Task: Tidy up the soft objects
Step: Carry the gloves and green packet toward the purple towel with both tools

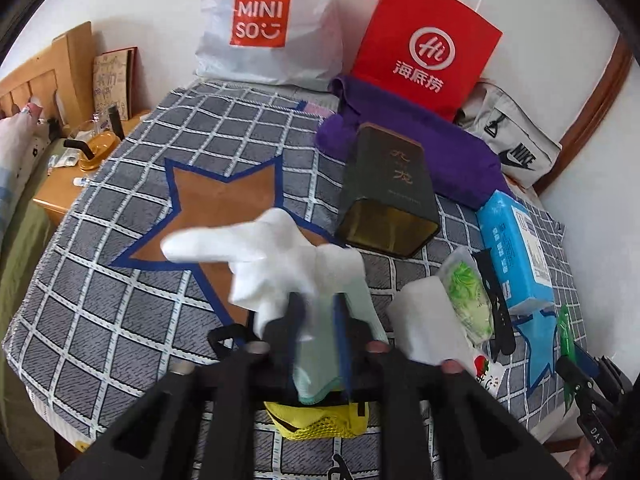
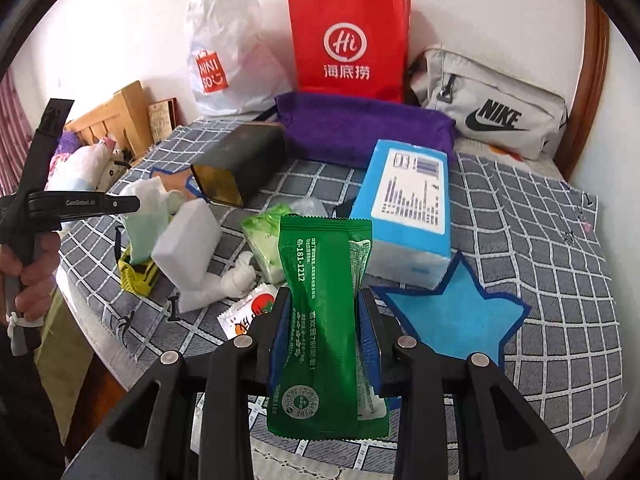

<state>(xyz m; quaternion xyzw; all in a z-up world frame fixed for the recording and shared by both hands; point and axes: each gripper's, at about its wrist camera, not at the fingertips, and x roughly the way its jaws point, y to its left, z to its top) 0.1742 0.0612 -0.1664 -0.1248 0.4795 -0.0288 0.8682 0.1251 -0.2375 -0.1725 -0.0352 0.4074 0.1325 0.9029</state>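
Note:
My left gripper (image 1: 318,308) is shut on a white and pale-green sock (image 1: 272,256) and holds it above the brown star patch (image 1: 224,200) of the checked bedspread. The sock also shows in the right wrist view (image 2: 146,208), hanging from the left gripper (image 2: 120,203). My right gripper (image 2: 324,304) is shut on a green sachet (image 2: 326,312) held upright over the bed's near edge, beside the blue star patch (image 2: 452,316). The right gripper is at the right edge of the left wrist view (image 1: 576,364).
A white sponge block (image 2: 188,244), green tissue pack (image 2: 268,240), blue tissue box (image 2: 408,208), dark tin (image 2: 240,164), purple cloth (image 2: 360,128), yellow mesh item (image 2: 138,276) and a small white cloth (image 2: 240,276) lie on the bed. Red bag (image 2: 348,40), white Miniso bag (image 2: 224,48) and grey Nike bag (image 2: 492,108) stand at the back.

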